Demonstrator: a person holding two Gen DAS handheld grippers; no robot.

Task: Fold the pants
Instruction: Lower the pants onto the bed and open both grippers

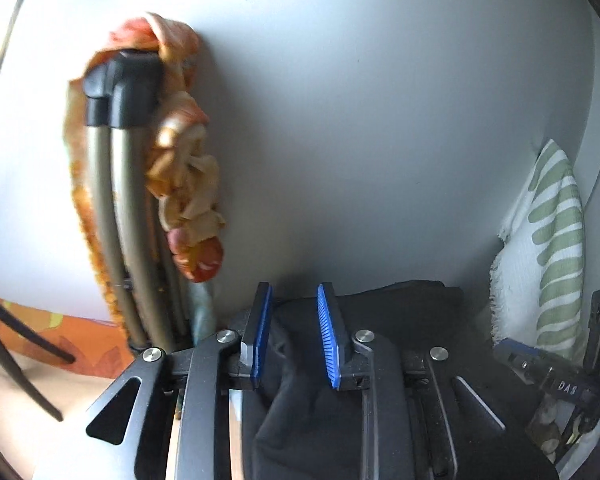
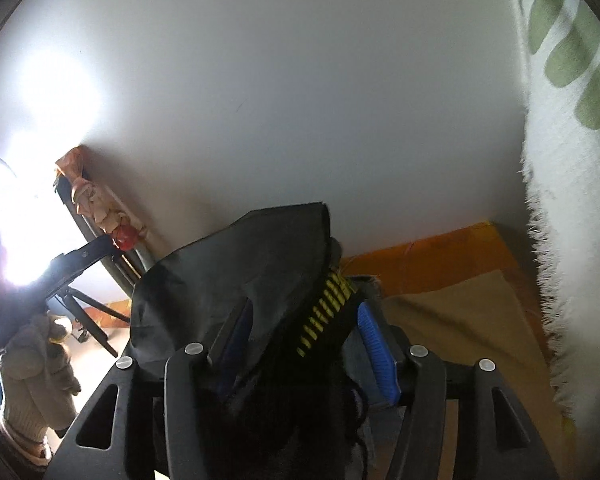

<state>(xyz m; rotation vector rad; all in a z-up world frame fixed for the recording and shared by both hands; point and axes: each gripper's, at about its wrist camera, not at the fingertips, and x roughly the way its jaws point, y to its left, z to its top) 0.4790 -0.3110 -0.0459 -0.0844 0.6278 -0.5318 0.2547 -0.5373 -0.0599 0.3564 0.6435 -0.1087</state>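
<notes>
Wall [image 1: 359, 120] fills everything ahead of both my claws, plain and grey, with a striped towel [image 1: 547, 248] hanging off to the right of the left gripper [image 1: 294, 336] and a folded rack draped in orange cloth [image 1: 180, 168] off to its left. Below and ahead of the right gripper [image 2: 303, 344] I see a tan and orange bed cover [image 2: 459, 304].

Black pants [image 1: 399, 304] lie right at both claws, not ahead of them: in the left wrist view the cloth runs up between the blue pads and spreads away to the right, toward my other claw. From the right wrist view the pants [image 2: 236, 264] bunch between the jaws, their yellow-marked waistband [image 2: 327, 312] running along the jaw line beside the right-hand pad [image 2: 375, 344].

Both claws stand apart, jaws spread with cloth lying loose in the gaps; neither pad pair seems to pinch. Each tilts downward toward the surface. My gloved left hand [image 2: 32, 376] shows at the far left, gripping its handle. Judging by the slack, I am letting the fold go
</notes>
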